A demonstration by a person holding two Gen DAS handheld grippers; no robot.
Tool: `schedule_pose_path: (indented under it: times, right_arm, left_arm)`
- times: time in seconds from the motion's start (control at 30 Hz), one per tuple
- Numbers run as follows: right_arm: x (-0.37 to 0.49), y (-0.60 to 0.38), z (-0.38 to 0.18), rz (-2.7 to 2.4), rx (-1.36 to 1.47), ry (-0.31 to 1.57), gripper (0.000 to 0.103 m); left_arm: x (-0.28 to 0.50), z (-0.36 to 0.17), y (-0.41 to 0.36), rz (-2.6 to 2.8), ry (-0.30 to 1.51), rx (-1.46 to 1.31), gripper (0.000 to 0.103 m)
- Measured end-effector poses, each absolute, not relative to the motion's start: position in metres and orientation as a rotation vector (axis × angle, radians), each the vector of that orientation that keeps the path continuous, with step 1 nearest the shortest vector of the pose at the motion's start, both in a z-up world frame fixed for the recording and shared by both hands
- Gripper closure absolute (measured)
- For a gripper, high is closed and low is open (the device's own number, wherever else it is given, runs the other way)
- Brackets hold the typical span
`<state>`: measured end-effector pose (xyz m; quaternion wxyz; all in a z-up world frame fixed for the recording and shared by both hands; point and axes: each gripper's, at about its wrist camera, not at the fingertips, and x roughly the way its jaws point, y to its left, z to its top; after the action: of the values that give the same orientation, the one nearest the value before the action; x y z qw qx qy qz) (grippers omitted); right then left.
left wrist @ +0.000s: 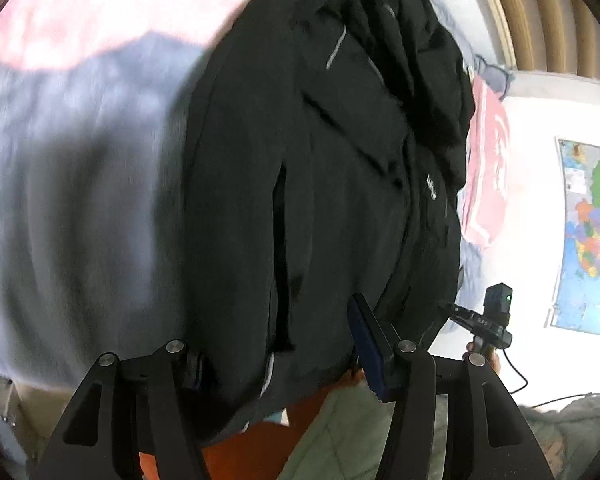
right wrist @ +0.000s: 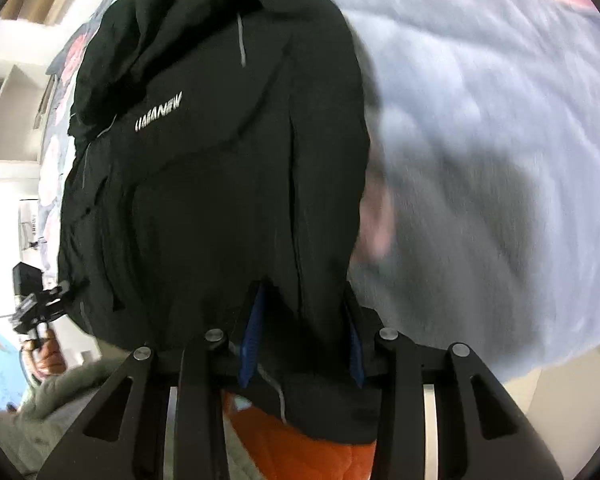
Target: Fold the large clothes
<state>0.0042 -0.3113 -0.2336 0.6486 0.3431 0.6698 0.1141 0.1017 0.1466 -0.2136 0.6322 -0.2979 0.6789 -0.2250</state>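
Lifting a big black jacket (left wrist: 300, 168) up off the bed (left wrist: 60, 180), both ends of its bottom edge held. Looks like the carry-and-shake-out step, before any real fold.

In the left view, jacket hanging from 6 o'clock up to 12 o'clock, filling the middle. Left gripper (left wrist: 284, 344) spread fairly wide, with the hem bunched between its fingers; hard to tell if really pinching, since one blue pad (left wrist: 366, 344) shows at 5 o'clock and the other hides behind cloth. Same story in the right view: right gripper (right wrist: 304, 336) partly open around a thick wad of hem, blue pads (right wrist: 252, 340) on both sides touching cloth. Seems to be holding, judging by how the jacket hangs.

Next: lay the jacket flat on the bed, front up, then smooth it. Needs both ends lowered together, or one side will flop.

Hard to see: bed all smeared with blur. Sleeves and hood lumped at 12 o'clock, no telling which is which. Orange and green clothes (right wrist: 300, 452) at 6 o'clock, mostly cut off. Other gripper small at 4 o'clock in the left view, at 8 o'clock in the right.
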Motion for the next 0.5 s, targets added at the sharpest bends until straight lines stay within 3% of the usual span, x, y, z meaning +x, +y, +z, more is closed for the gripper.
schedule_pose_path:
  times: [0.2, 0.23, 0.3, 0.43, 0.5]
  right_arm:
    - [-0.002, -0.299, -0.235, 0.334, 0.765, 1.561, 0.055]
    - [0.003, -0.3, -0.227, 0.365, 0.826, 1.518, 0.056]
    - [0.014, -0.303, -0.203, 0.439, 0.924, 1.387, 0.06]
    - [0.03, -0.294, -0.196, 0.486, 0.902, 1.37, 0.06]
    - [0.028, -0.289, -0.216, 0.477, 0.907, 1.448, 0.059]
  left_arm:
    - [0.111, -0.216, 0.126, -0.515, 1.593, -0.612, 0.043]
    - [0.113, -0.209, 0.125, -0.532, 1.575, -0.616, 0.045]
    - [0.119, -0.187, 0.117, -0.599, 1.507, -0.63, 0.063]
    - [0.133, -0.174, 0.102, -0.646, 1.491, -0.598, 0.062]
    - [0.133, -0.189, 0.098, -0.636, 1.561, -0.571, 0.054]
